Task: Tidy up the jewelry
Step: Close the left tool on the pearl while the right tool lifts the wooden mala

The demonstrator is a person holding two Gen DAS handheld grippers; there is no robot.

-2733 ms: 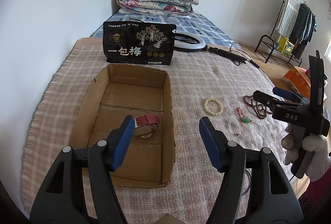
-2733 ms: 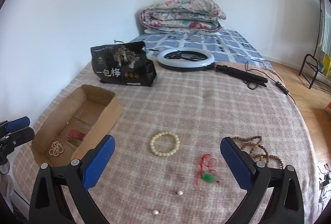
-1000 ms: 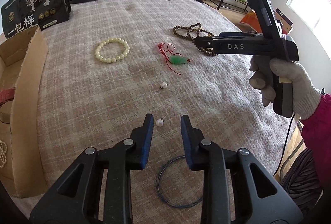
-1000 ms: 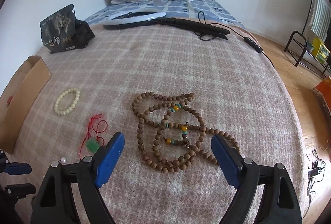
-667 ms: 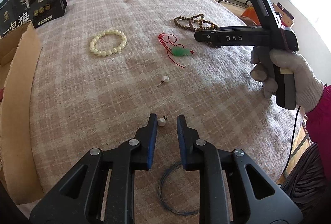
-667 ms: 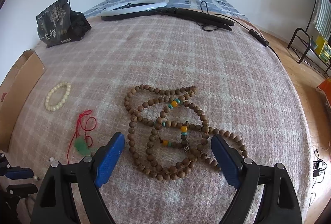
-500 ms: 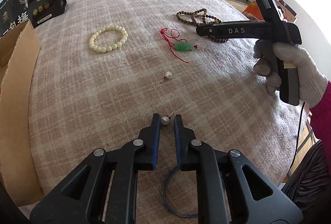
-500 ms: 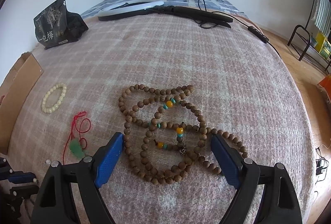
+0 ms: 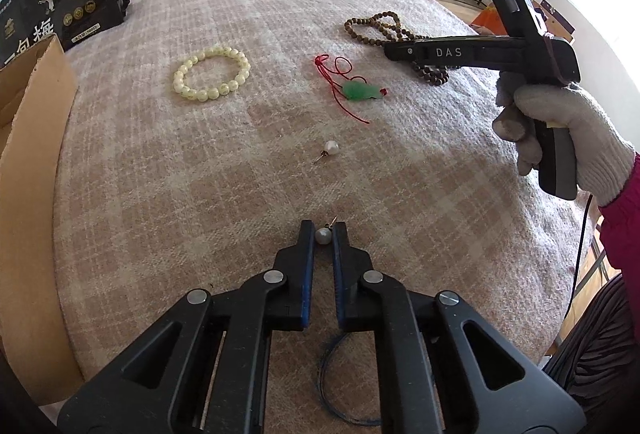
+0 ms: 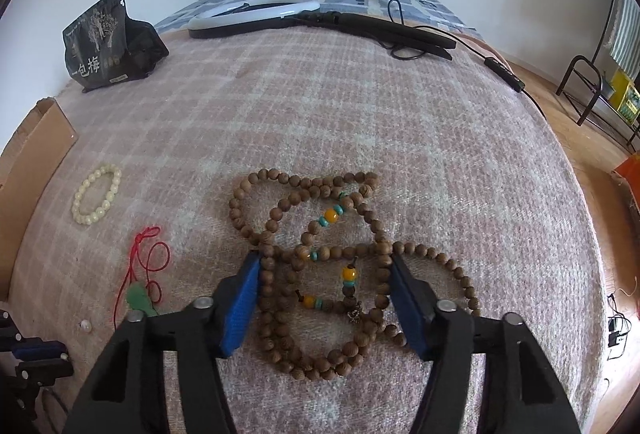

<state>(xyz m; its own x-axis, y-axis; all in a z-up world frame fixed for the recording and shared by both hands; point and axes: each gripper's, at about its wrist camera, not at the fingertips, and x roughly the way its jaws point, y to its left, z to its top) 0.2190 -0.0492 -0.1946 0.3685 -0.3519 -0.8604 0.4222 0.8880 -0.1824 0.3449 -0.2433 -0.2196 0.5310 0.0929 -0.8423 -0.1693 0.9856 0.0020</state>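
1. My left hand-held gripper (image 9: 323,234) pinches a pearl earring (image 9: 323,236) near the bed's (image 9: 400,193) front edge.
2. A second pearl earring (image 9: 331,147) lies just beyond it.
3. My right hand-held gripper (image 10: 324,274) is closing around the wooden bead necklace (image 10: 320,254), whose strands lie between its jaws, pads apparently touching the beads.
4. The pale bead bracelet (image 9: 211,73) and green pendant (image 9: 360,90) lie mid-bed.
5. I see the cardboard box (image 9: 28,153) at the left edge, contents hidden.
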